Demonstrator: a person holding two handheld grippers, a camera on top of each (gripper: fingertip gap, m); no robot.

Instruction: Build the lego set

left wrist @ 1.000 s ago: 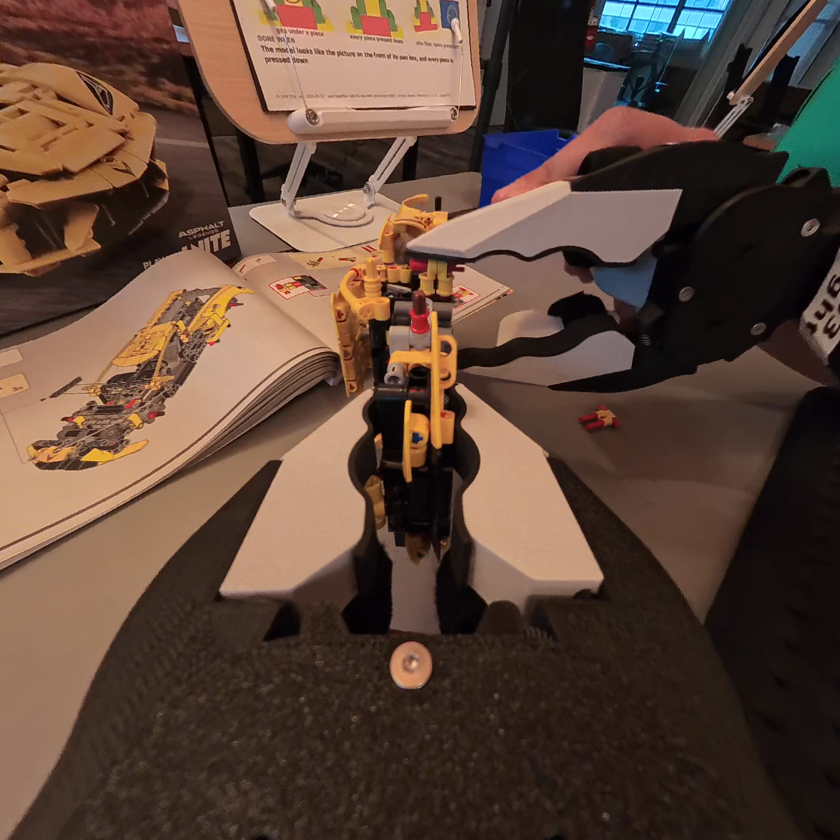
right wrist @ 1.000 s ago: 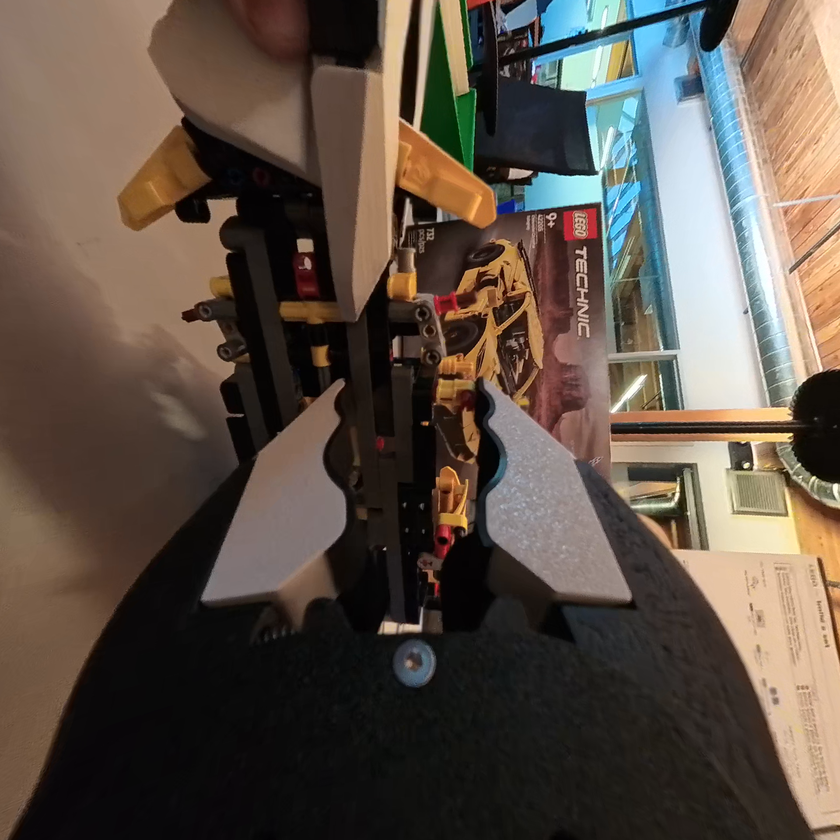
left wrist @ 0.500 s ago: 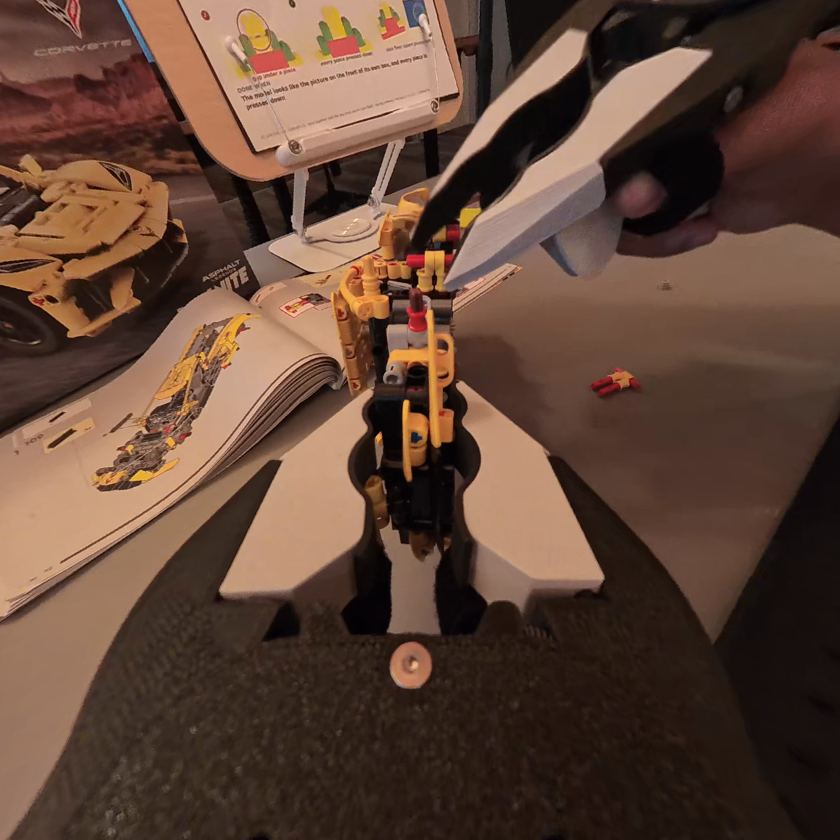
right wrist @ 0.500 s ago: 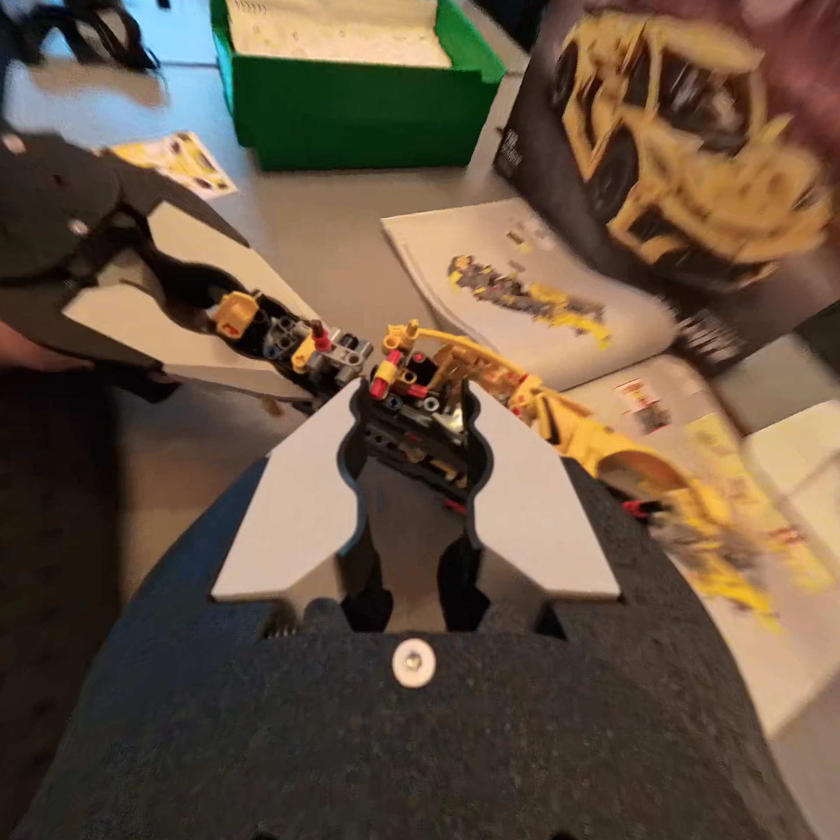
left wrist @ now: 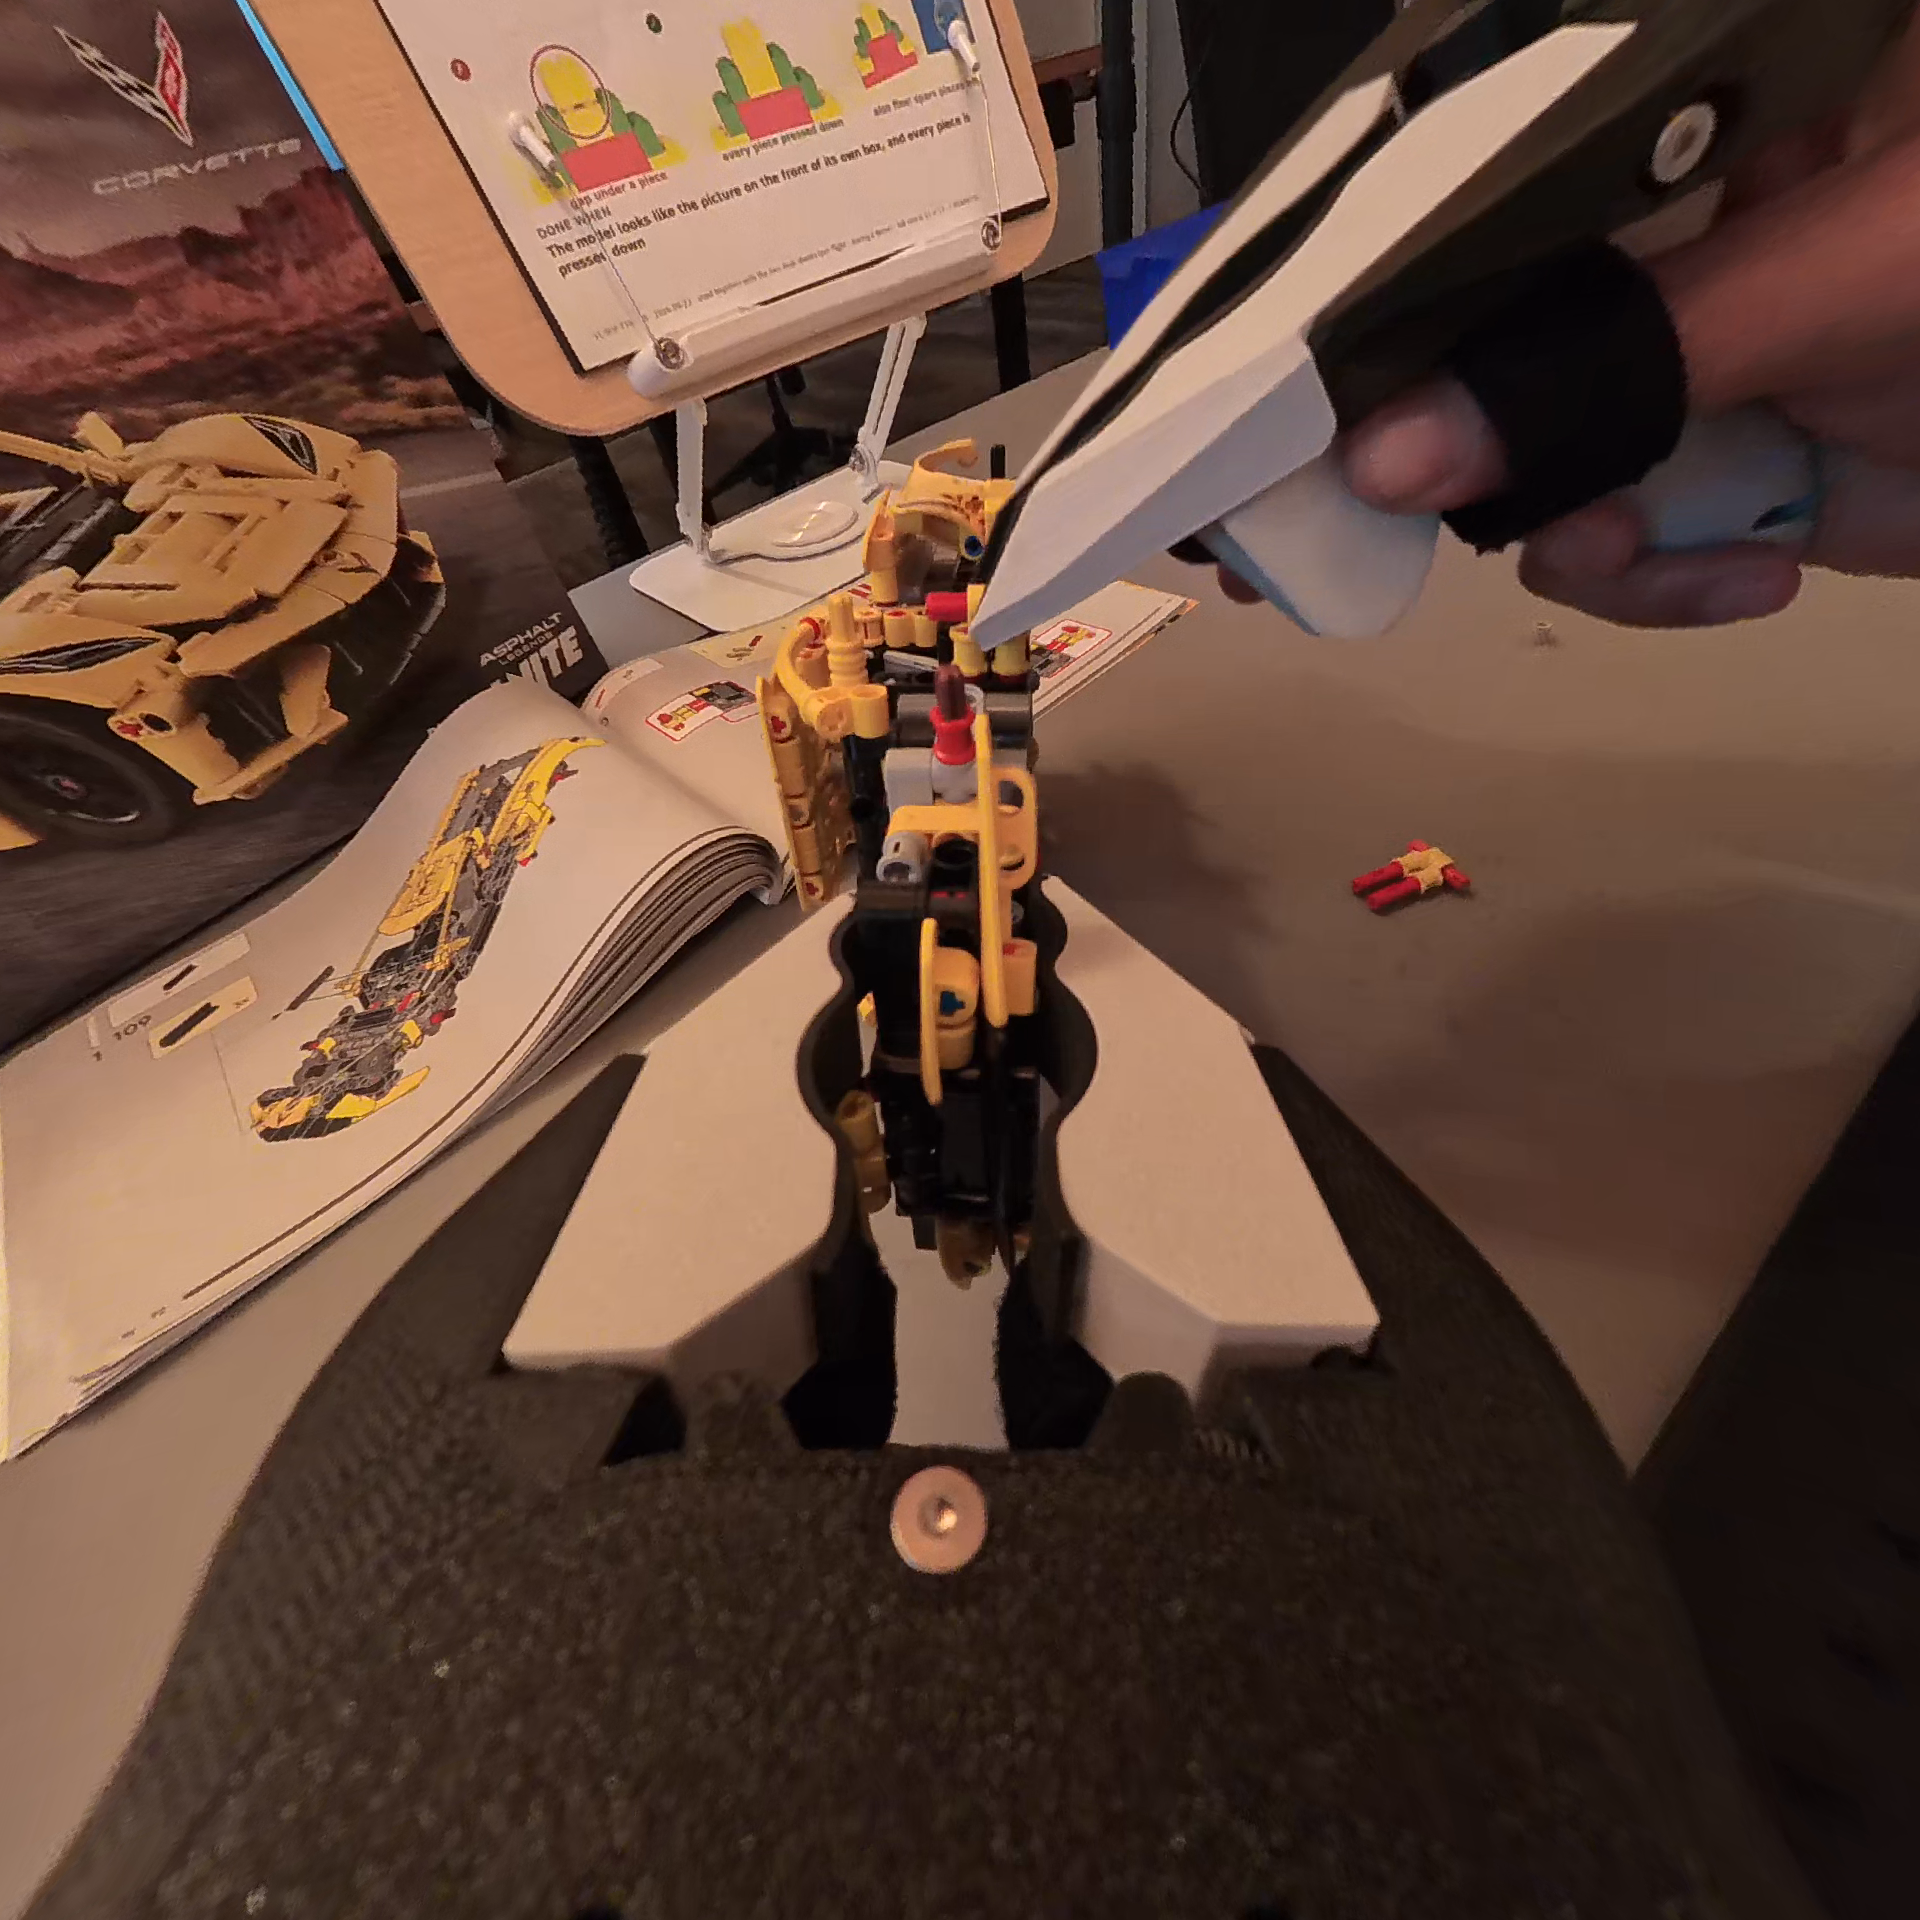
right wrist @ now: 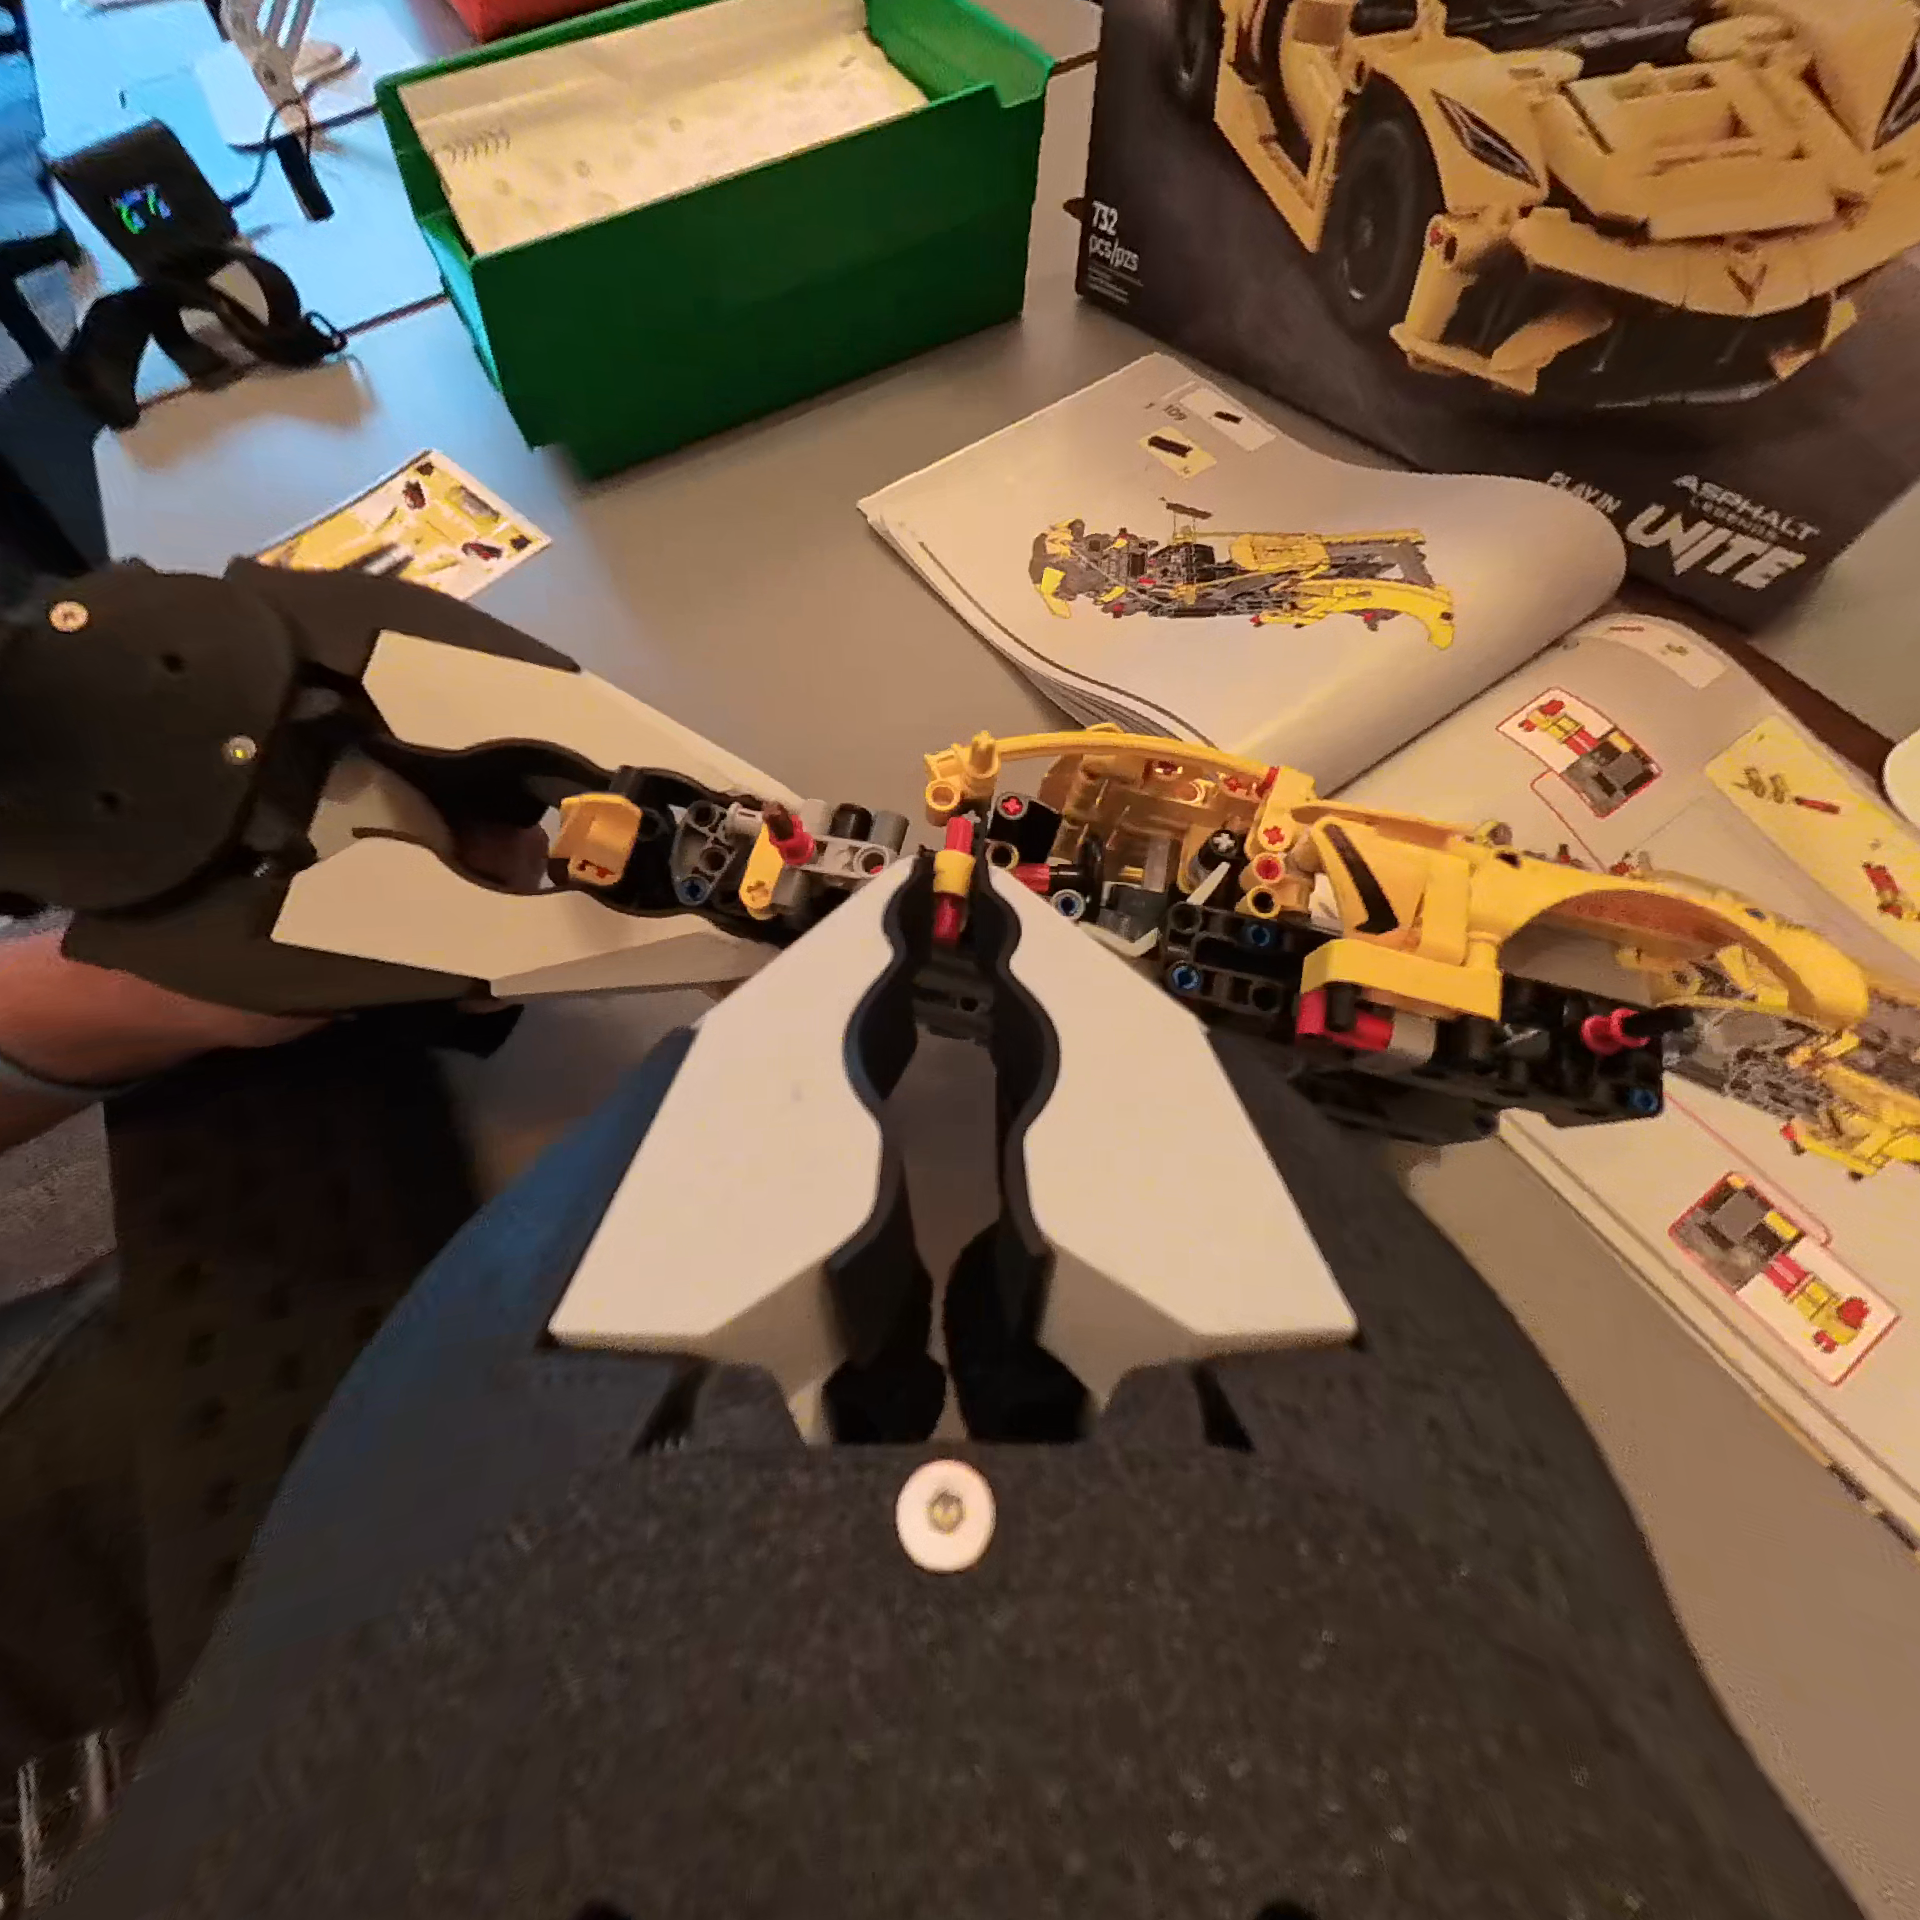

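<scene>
The left gripper point(left wrist: 940, 1039) is clamped on the rear end of the yellow and black lego car point(right wrist: 1299, 894), holding it out over the grey table point(left wrist: 1455, 1039). The right gripper point(right wrist: 951, 894) comes down on the car's middle, its jaws pinched on a small red and yellow pin piece point(right wrist: 948, 883) there. A loose red and yellow connector point(left wrist: 1408, 876) lies on the table to the right. Beyond lie the open instruction booklet point(right wrist: 1299, 582), then the green bin point(right wrist: 727, 239) and the set's box point(right wrist: 1558, 208).
</scene>
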